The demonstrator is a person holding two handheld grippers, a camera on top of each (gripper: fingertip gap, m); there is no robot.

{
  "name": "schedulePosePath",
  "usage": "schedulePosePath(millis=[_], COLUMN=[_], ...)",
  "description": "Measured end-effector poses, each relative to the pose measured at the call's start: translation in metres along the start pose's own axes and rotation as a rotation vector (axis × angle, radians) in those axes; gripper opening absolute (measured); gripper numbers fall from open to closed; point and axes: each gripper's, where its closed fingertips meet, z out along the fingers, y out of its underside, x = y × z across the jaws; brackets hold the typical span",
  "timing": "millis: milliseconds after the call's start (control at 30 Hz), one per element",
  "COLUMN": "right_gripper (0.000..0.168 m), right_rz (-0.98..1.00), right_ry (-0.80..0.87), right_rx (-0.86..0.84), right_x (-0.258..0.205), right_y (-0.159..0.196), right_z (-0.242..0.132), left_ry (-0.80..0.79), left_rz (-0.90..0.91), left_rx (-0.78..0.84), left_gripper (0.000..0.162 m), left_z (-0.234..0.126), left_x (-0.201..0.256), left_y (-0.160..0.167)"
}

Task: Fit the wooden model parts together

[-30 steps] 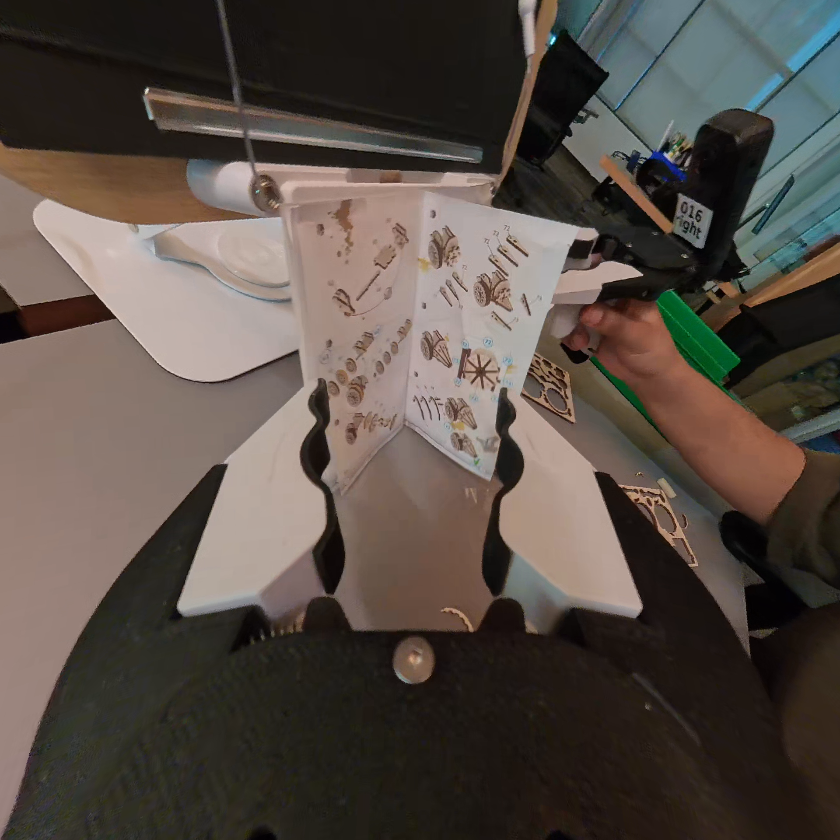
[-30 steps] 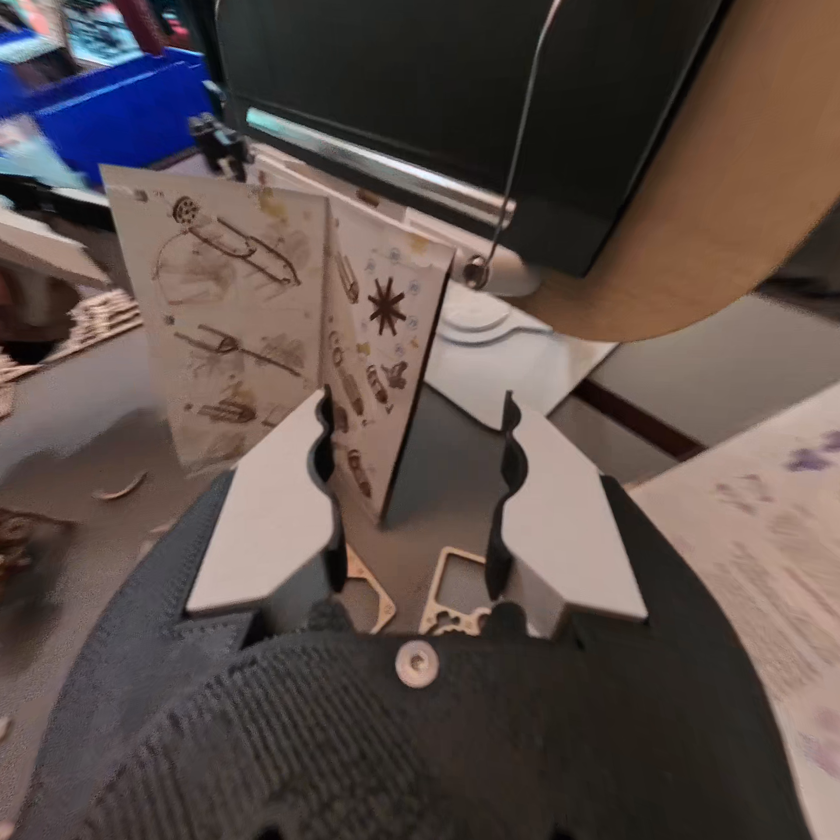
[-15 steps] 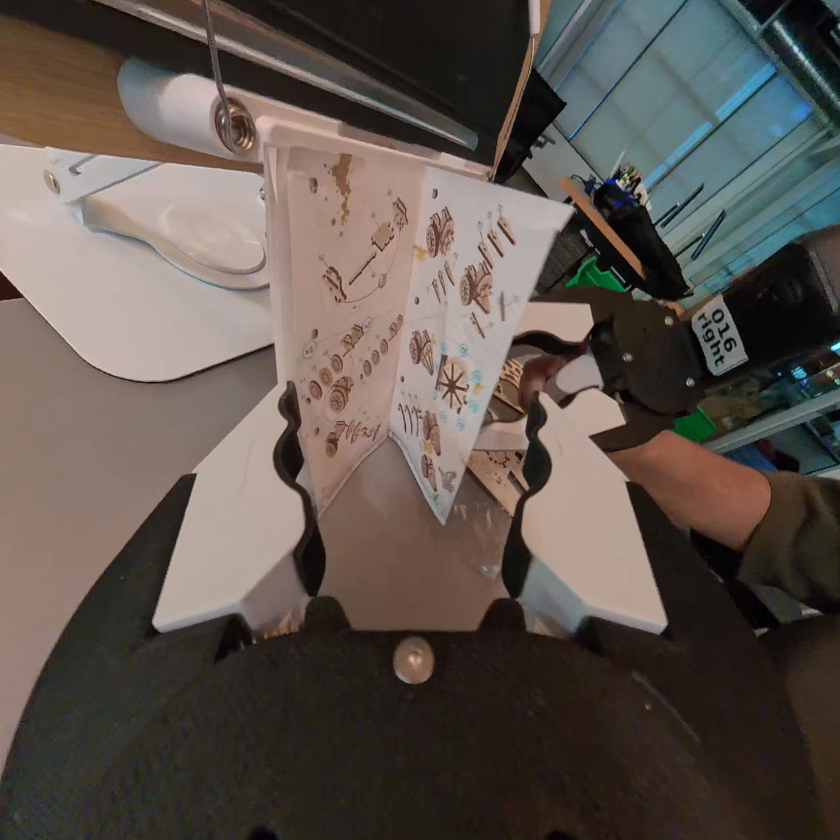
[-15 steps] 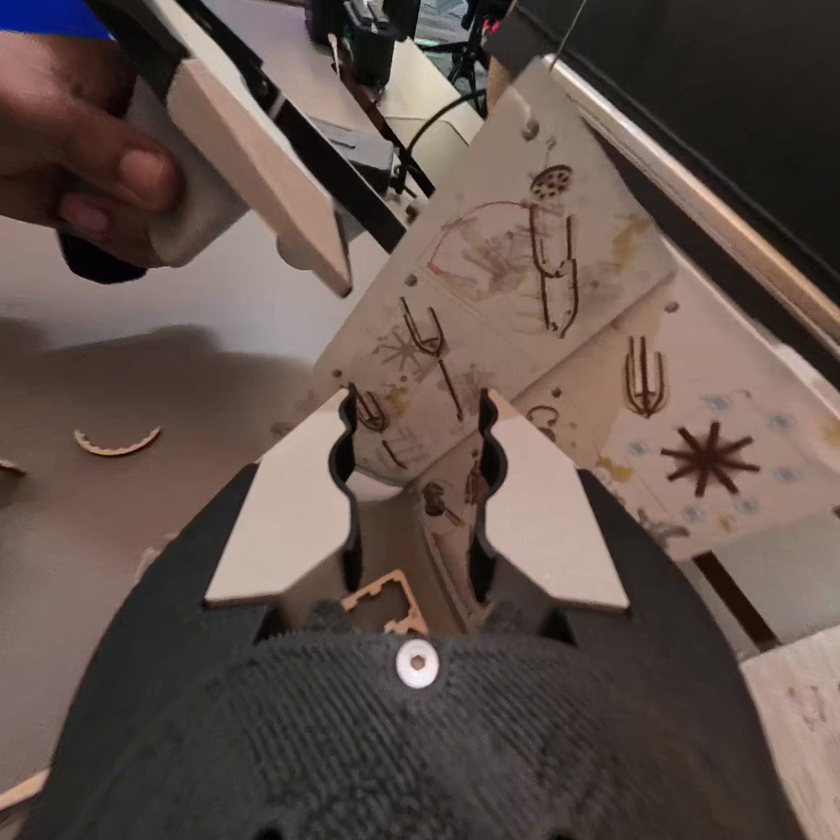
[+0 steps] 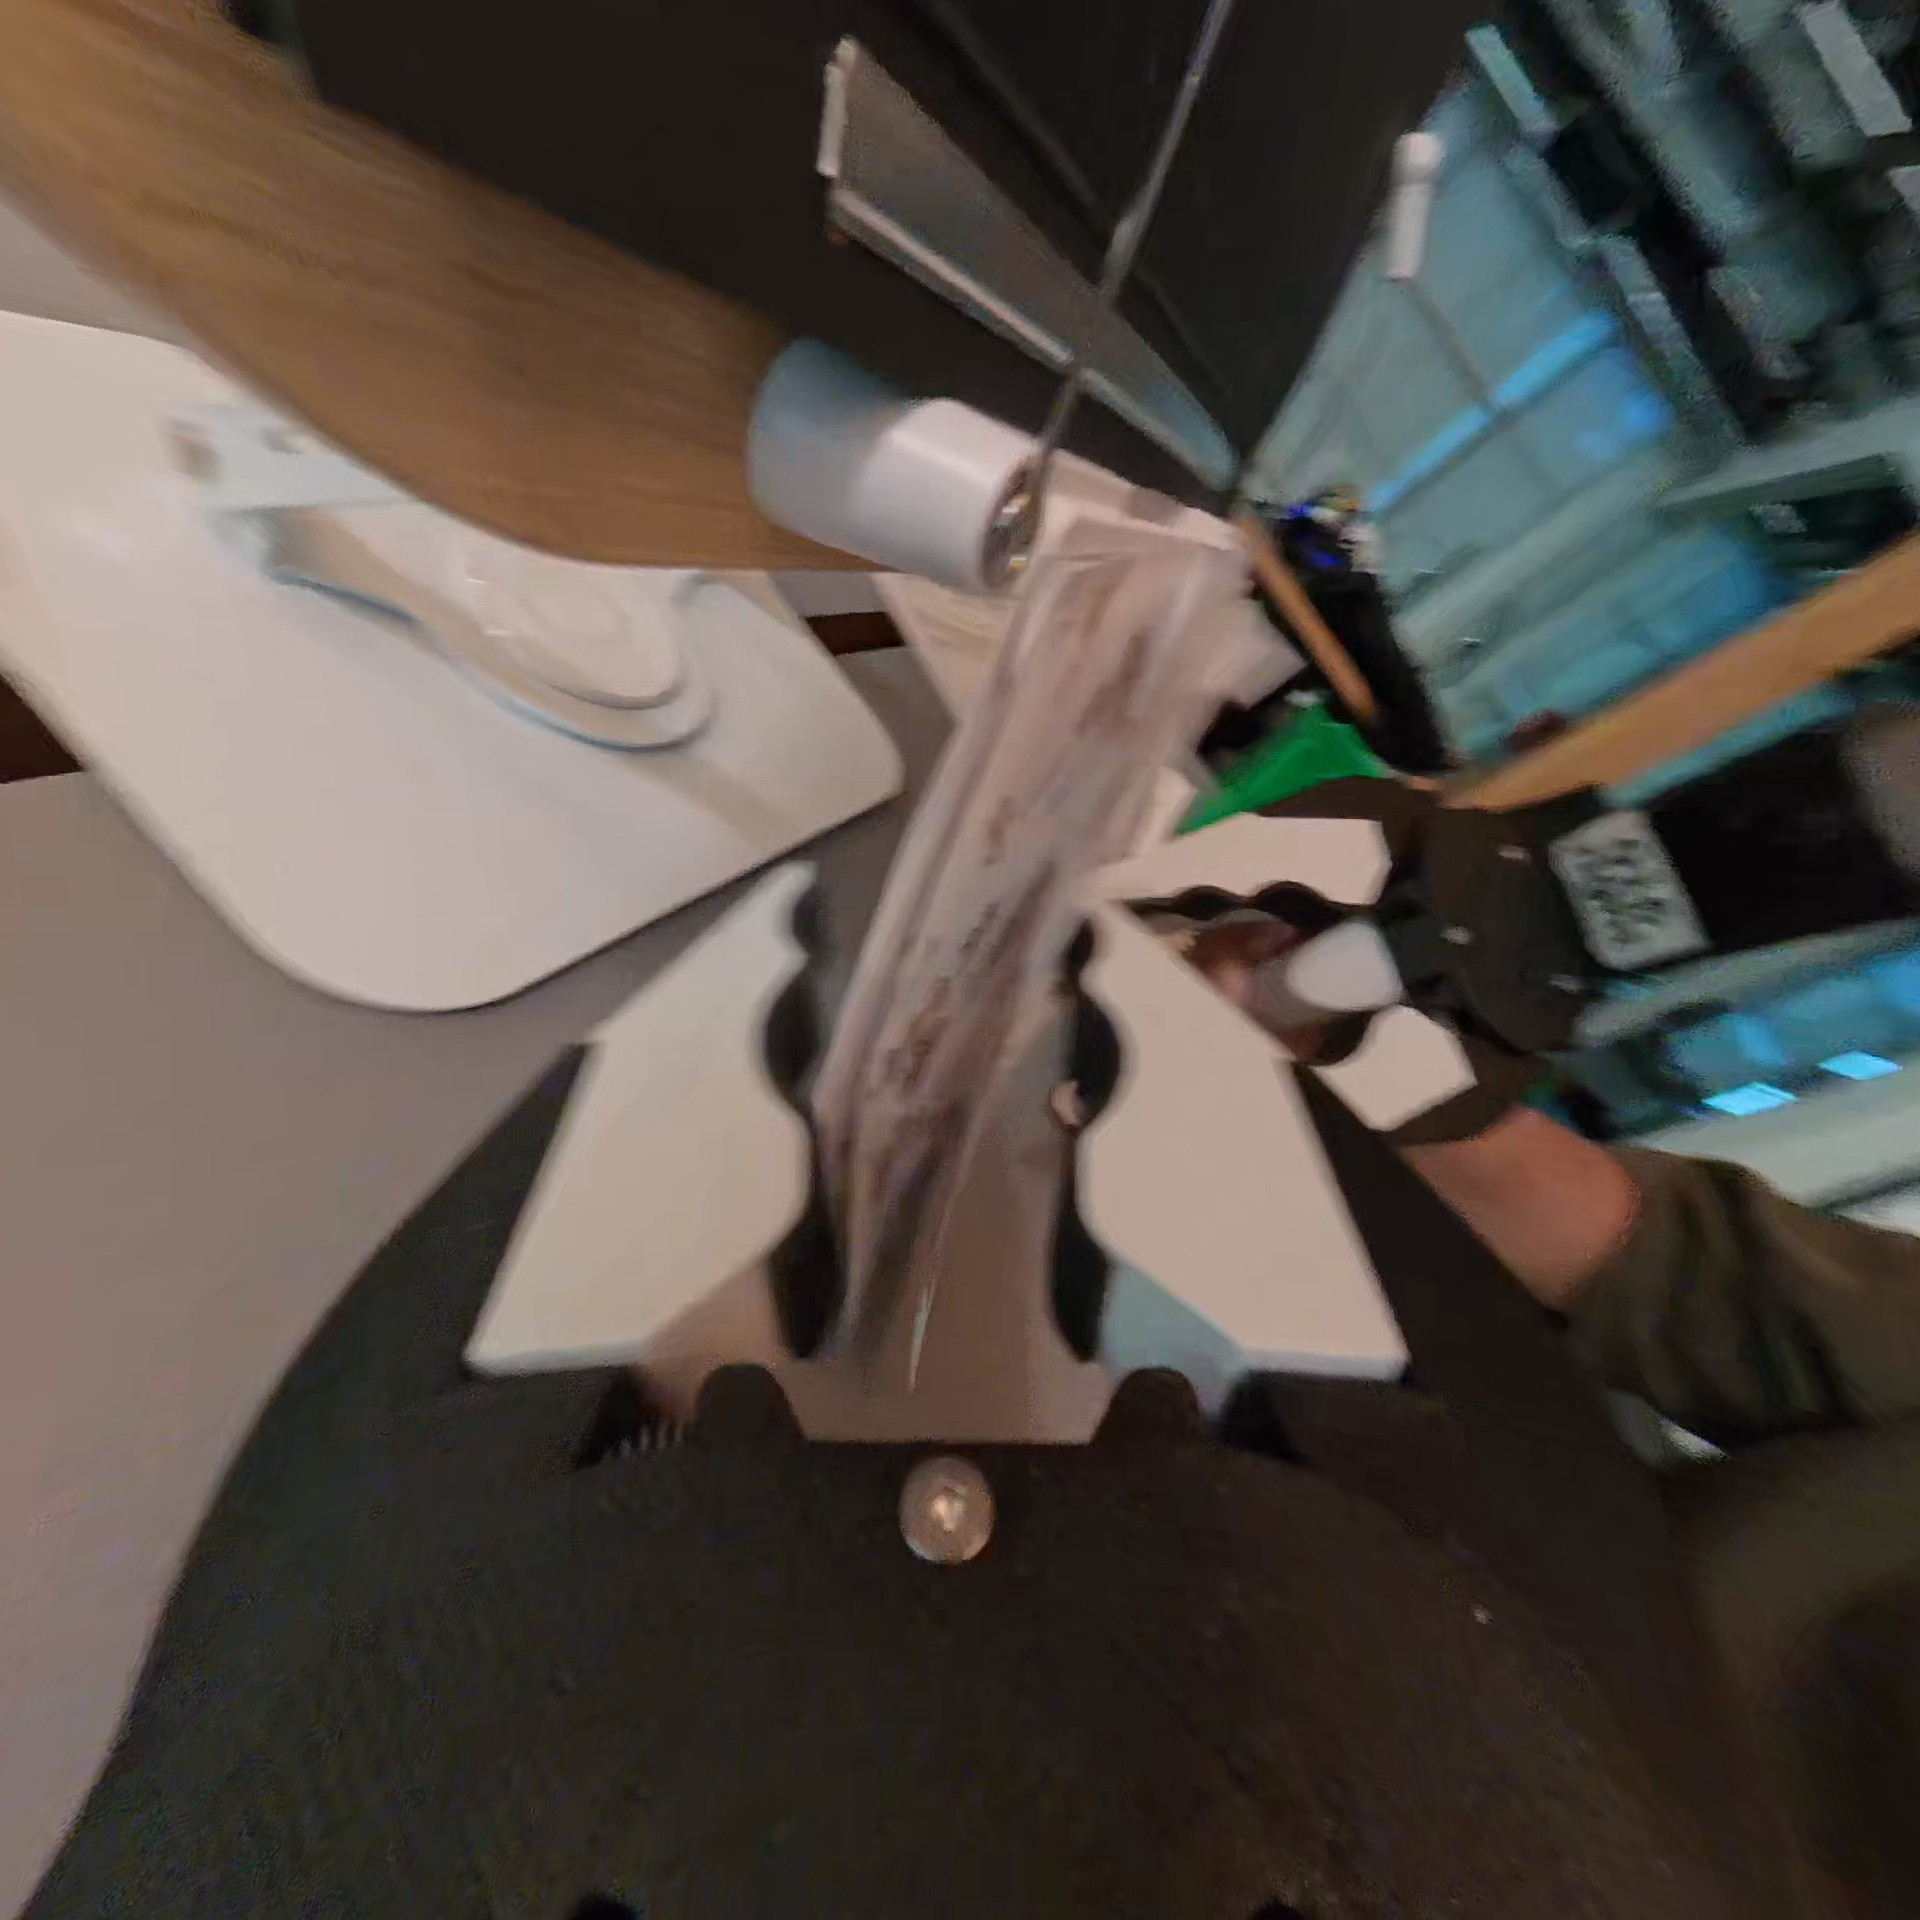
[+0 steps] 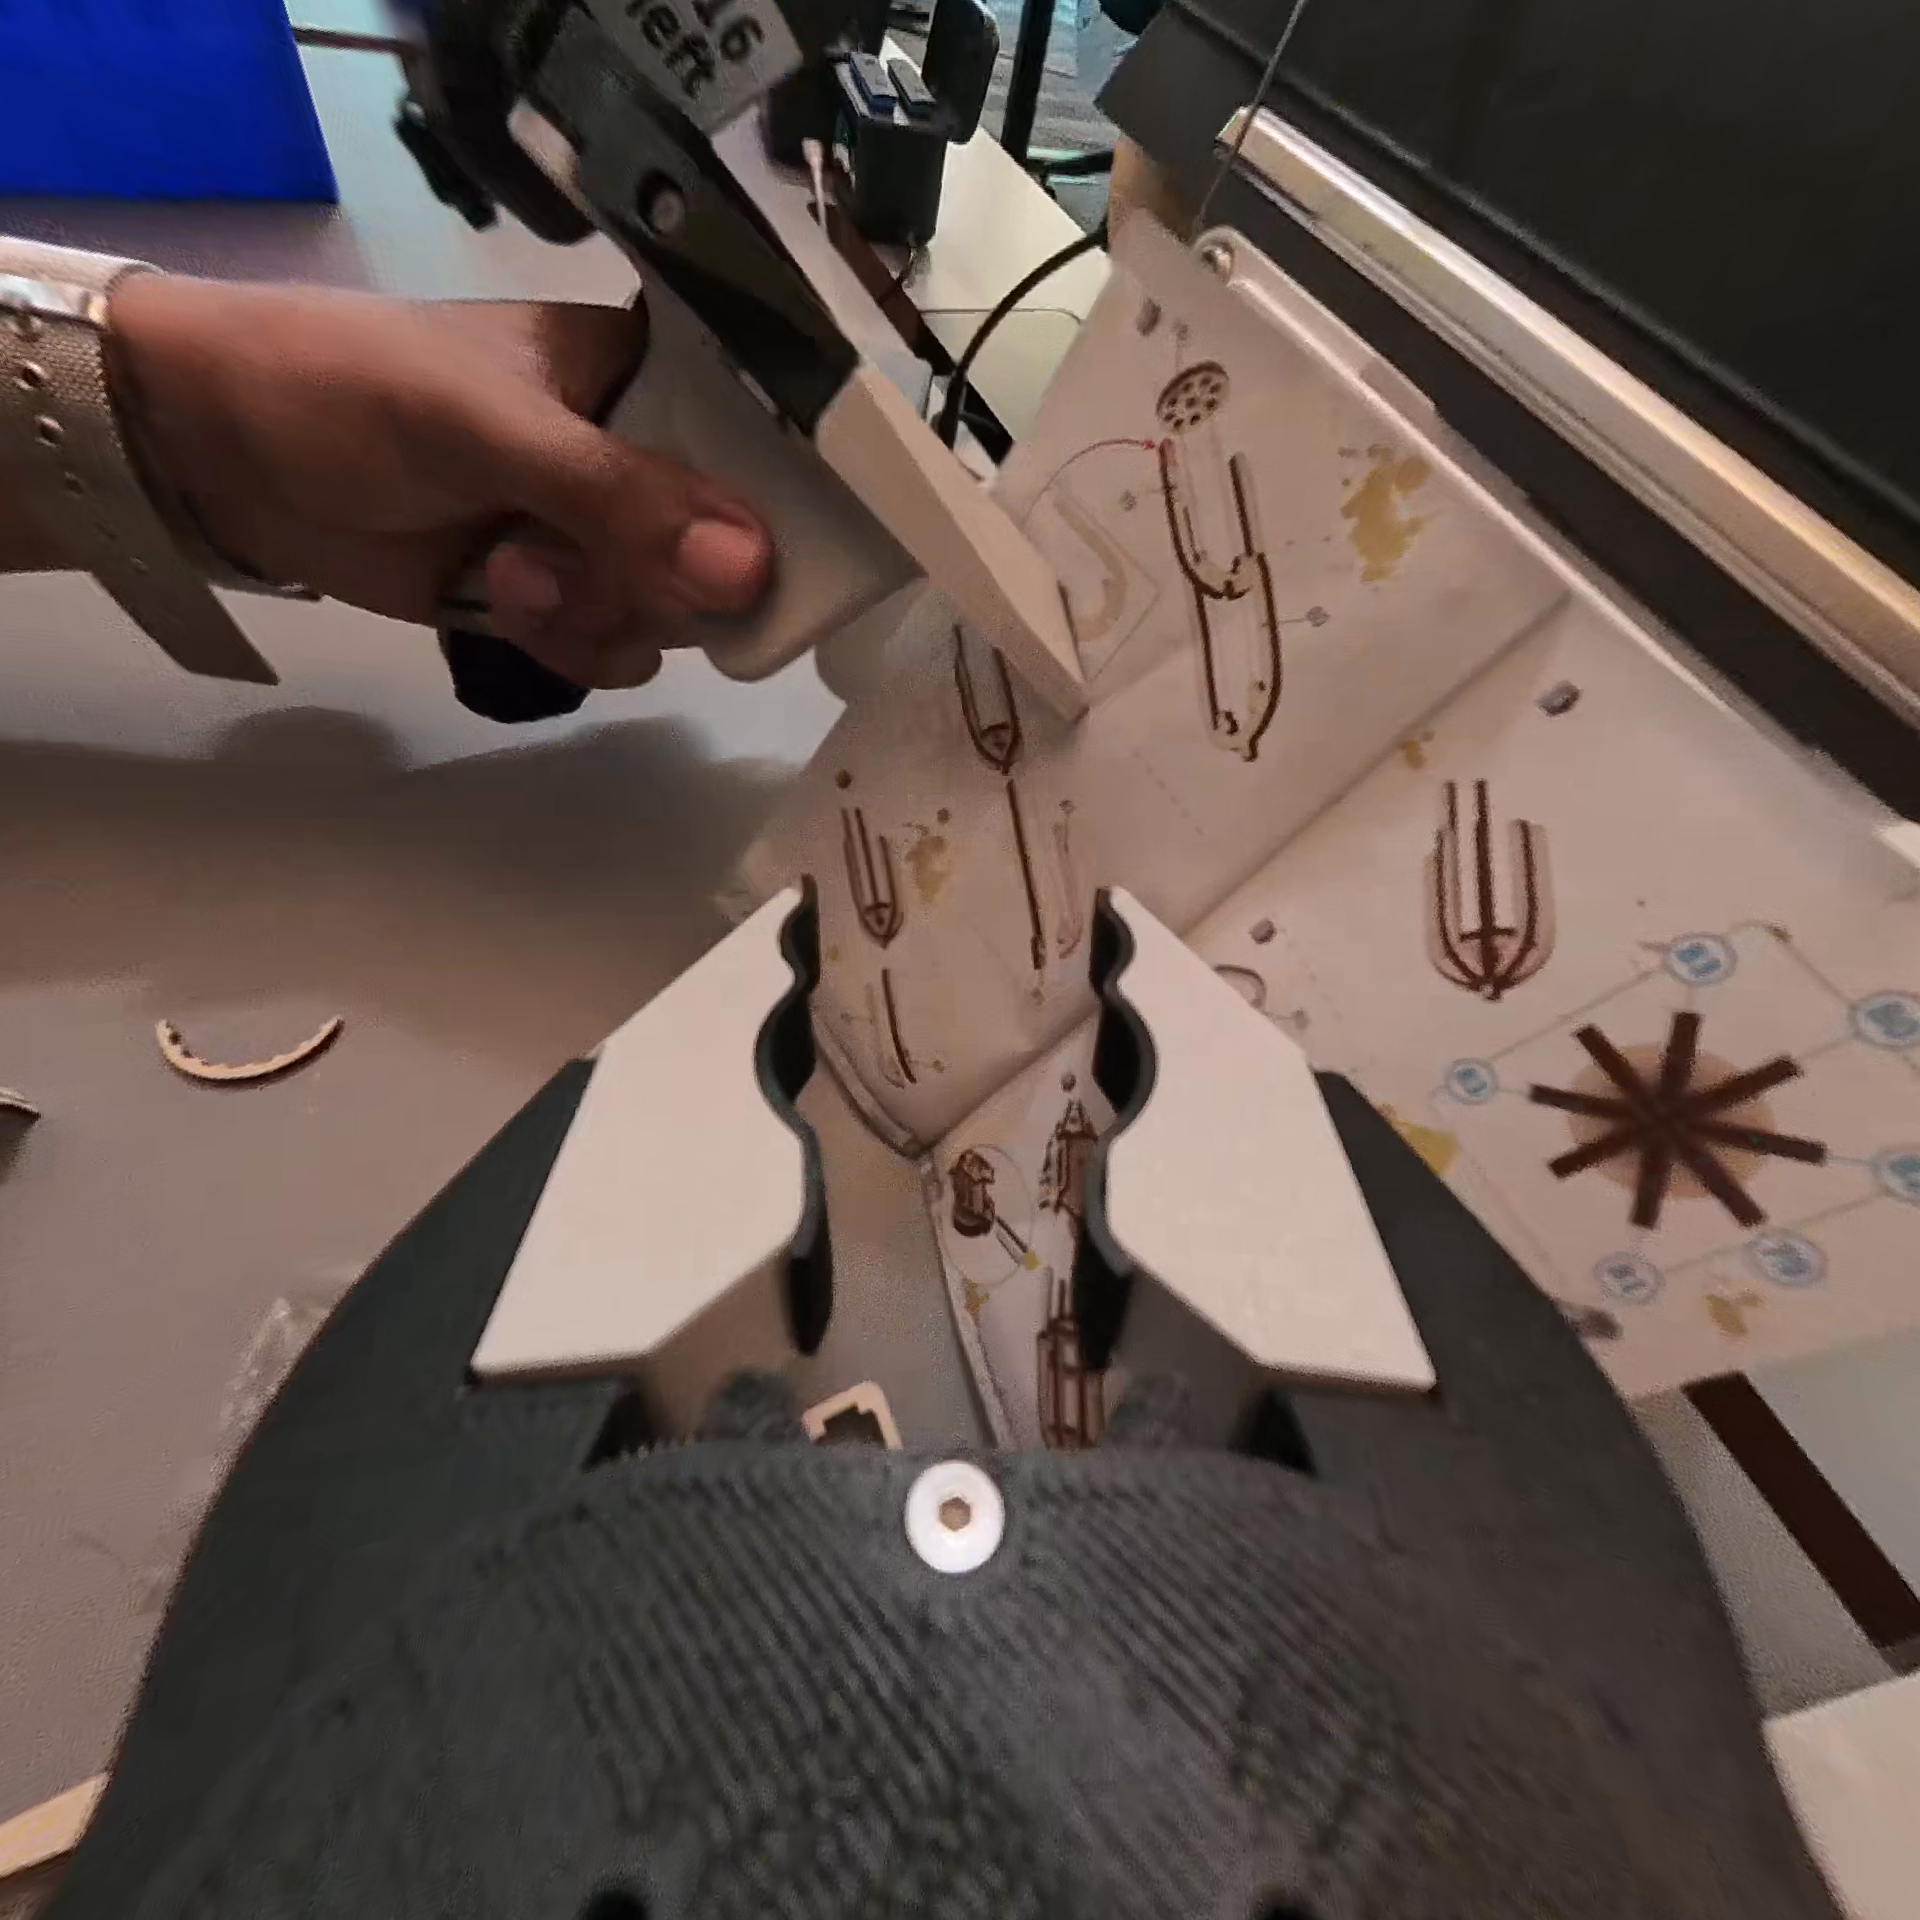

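Blk gripper bodies, white fingers (image 6: 665, 1174), olive sleeve (image 5: 1745, 1288)

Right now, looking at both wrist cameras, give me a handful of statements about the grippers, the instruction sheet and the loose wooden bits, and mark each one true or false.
1. The folded instruction sheet stands between the open fingers of the right gripper. True.
2. The left gripper is shut tight on a wooden part. False: its jaws are apart, with only the blurred sheet between them.
3. A curved toothed wooden piece lies flat on the grey table. True.
4. That curved piece is held by a hand. False: it lies alone; the hand holds the left gripper's handle.
5. The sheet lies flat on the table. False: it stands up, folded, leaning by the monitor stand.
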Motion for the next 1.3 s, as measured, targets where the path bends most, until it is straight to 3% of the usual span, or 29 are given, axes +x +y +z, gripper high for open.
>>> schedulePosePath(millis=[67, 267, 400, 533, 600, 633, 867, 933, 967, 1000, 1033, 1100, 1167, 1233, 1300], right_gripper=[0.052, 0.067, 0.078, 0.051, 0.011, 0.001, 0.000, 0.000, 0.000, 0.000, 0.000, 0.004, 0.030, 0.027, 0.006], right_rz=[-0.001, 0.093, 0.305, 0.537, 0.555, 0.546, 0.464, 0.510, 0.528, 0.540, 0.548, 0.542, 0.564, 0.573, 0.555], right_ry=[0.038, 0.209, -0.040, -0.484, -0.608, -0.609, -0.572, -0.641, -0.667, -0.681, -0.682, -0.681, -0.669, -0.655, -0.639], right_rx=[0.004, 0.250, 0.367, 0.491, 0.529, 0.527, 0.468, 0.480, 0.479, 0.473, 0.460, 0.450, 0.517, 0.548, 0.518], right_x=[0.005, 0.016, -0.025, -0.083, -0.106, -0.114, -0.163, -0.178, -0.185, -0.190, -0.194, -0.198, -0.192, -0.186, -0.184], right_y=[0.000, -0.043, -0.077, -0.114, -0.122, -0.122, -0.113, -0.112, -0.110, -0.108, -0.105, -0.100, -0.106, -0.110, -0.107], right_z=[-0.007, -0.069, -0.095, -0.135, -0.157, -0.163, -0.203, -0.215, -0.219, -0.222, -0.223, -0.226, -0.235, -0.242, -0.242], left_ry=[0.154, 0.354, 0.501, 0.573, 0.537, 0.509, 0.498, 0.475, 0.485, 0.506, 0.550, 0.548, 0.541, 0.528, 0.509], left_rz=[-0.049, -0.033, 0.075, 0.142, 0.160, 0.178, 0.200, 0.193, 0.188, 0.173, 0.164, 0.138, 0.127, 0.117, 0.131], left_rx=[0.000, 0.159, 0.141, 0.109, 0.120, 0.130, 0.198, 0.248, 0.264, 0.268, 0.261, 0.259, 0.248, 0.214, 0.198], left_gripper=[0.000, 0.000, 0.000, 0.000, 0.000, 0.000, 0.002, 0.025, 0.026, 0.021, 0.000, 0.000, 0.000, 0.000, 0.000], left_z=[-0.001, -0.037, -0.062, -0.075, -0.077, -0.078, -0.087, -0.087, -0.090, -0.092, -0.096, -0.096, -0.097, -0.095, -0.094], left_x=[0.022, 0.101, 0.180, 0.236, 0.248, 0.251, 0.290, 0.296, 0.301, 0.305, 0.312, 0.314, 0.314, 0.312, 0.311], left_y=[-0.001, -0.014, 0.000, 0.026, 0.035, 0.040, 0.082, 0.088, 0.091, 0.095, 0.101, 0.110, 0.118, 0.126, 0.128])
